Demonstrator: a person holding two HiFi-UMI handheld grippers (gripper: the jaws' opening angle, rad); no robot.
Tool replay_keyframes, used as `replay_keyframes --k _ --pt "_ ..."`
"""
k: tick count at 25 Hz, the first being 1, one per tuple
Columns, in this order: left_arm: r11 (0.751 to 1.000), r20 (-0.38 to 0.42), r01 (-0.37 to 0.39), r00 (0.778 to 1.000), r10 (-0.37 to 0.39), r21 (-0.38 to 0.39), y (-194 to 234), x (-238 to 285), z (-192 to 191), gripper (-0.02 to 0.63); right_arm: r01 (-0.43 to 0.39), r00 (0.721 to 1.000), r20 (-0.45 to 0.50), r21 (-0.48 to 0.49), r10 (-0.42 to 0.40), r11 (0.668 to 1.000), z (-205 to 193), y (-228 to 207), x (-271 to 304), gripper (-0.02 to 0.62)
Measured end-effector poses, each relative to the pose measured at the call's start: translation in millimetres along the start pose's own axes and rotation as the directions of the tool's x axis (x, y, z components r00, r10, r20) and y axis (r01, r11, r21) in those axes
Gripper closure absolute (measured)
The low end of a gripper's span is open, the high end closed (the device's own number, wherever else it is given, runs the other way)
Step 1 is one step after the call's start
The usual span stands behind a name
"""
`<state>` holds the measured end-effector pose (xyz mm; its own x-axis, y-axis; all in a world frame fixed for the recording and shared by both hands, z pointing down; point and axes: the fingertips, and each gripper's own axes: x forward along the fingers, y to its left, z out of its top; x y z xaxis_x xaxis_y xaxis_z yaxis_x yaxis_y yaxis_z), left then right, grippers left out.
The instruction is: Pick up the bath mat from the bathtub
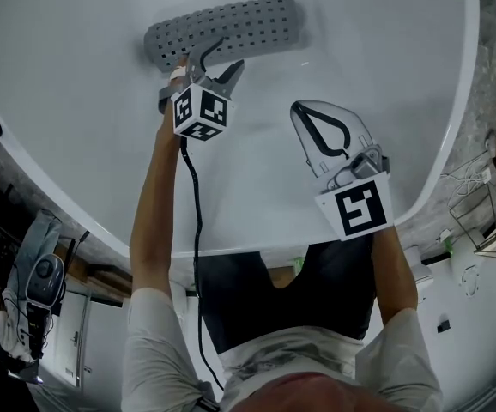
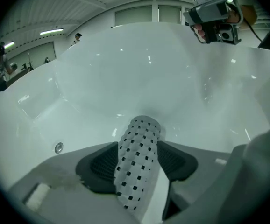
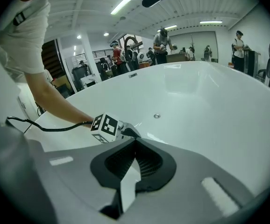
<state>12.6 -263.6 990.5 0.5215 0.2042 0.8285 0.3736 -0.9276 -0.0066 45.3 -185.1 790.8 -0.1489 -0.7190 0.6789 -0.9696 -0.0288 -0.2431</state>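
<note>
The bath mat (image 1: 226, 28) lies rolled up on the bathtub (image 1: 385, 67) floor, between the parted left tongs (image 1: 215, 60), which straddle it without squeezing. Closing off-centre could unroll the soft, perforated, rubbery grey roll or skid it along the glossy white curve. The right tongs (image 1: 304, 114) hang closed and empty, well apart.

We see a grey bath mat (image 1: 226, 28) with rows of dark square holes, a plain white bathtub (image 1: 76, 118) and black-and-white patterned marker cubes (image 1: 201, 112)
</note>
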Motion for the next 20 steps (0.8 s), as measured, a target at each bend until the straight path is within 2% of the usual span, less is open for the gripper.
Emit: replay_keyframes --k 7,11,20 --pt "0.999 -0.044 0.024 0.999 -0.022 0.044 5.7 30.9 -22.3 0.241 -0.003 1.000 -0.009 0.010 0.003 1.000 -14.4 -6.4 8.2 0.592" --pt "0.997 -0.055 0.040 0.998 -0.037 0.069 6.7 40.3 -27.8 0.207 0.004 1.000 -0.014 0.020 -0.004 1.000 -18.5 -8.9 7.7 0.592" --pt "0.989 -0.103 0.065 0.993 -0.051 0.130 7.2 67.5 -48.1 0.026 0.001 1.000 -0.016 0.030 -0.001 1.000 -28.2 -10.4 14.0 0.592"
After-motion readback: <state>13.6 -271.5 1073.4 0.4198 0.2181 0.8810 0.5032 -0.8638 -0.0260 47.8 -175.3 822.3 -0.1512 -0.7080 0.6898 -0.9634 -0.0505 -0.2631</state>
